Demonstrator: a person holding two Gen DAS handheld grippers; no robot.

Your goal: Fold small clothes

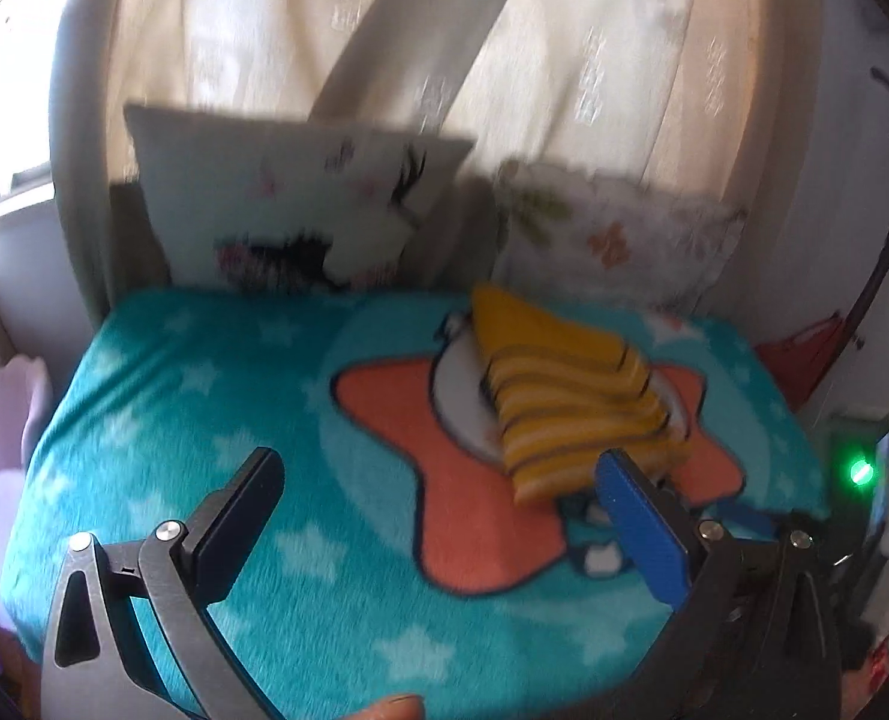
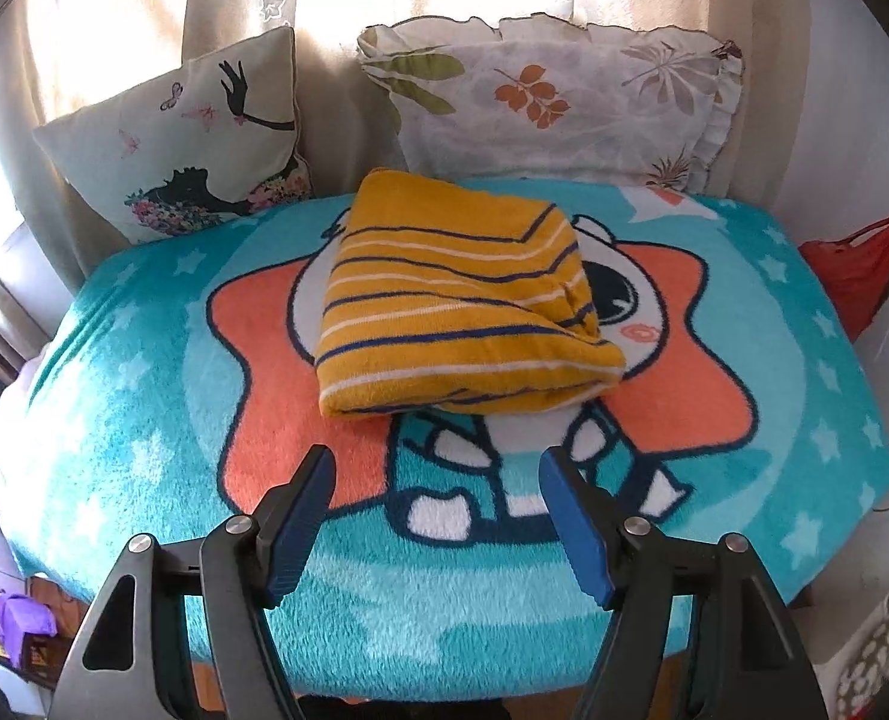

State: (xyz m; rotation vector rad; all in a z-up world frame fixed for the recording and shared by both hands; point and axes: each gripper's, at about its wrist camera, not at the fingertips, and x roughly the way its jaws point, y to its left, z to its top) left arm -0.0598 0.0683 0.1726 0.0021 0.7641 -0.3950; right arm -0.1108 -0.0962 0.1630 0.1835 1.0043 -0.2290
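Ahead of my fingers: one yellow striped garment (image 2: pixel 465 294), folded into a thick bundle, is lying on the teal blanket (image 2: pixel 144 396).
Right gripper (image 2: pixel 435 516): I am holding it spread wide and empty, the bundle just beyond its tips.
Left gripper (image 1: pixel 438 516): I am holding it spread wide too, nothing between its fingers; the garment is sitting beyond the right finger.
Handling: I am judging it soft, light and limp, likely to sag or unfold if lifted by one layer.
Grip point: I am favouring the thick folded edge nearest the fingers, pinching all layers.
Count: one garment, one blanket, two cushions behind it: figure cushion (image 2: pixel 198 138) and leaf cushion (image 2: pixel 564 96).
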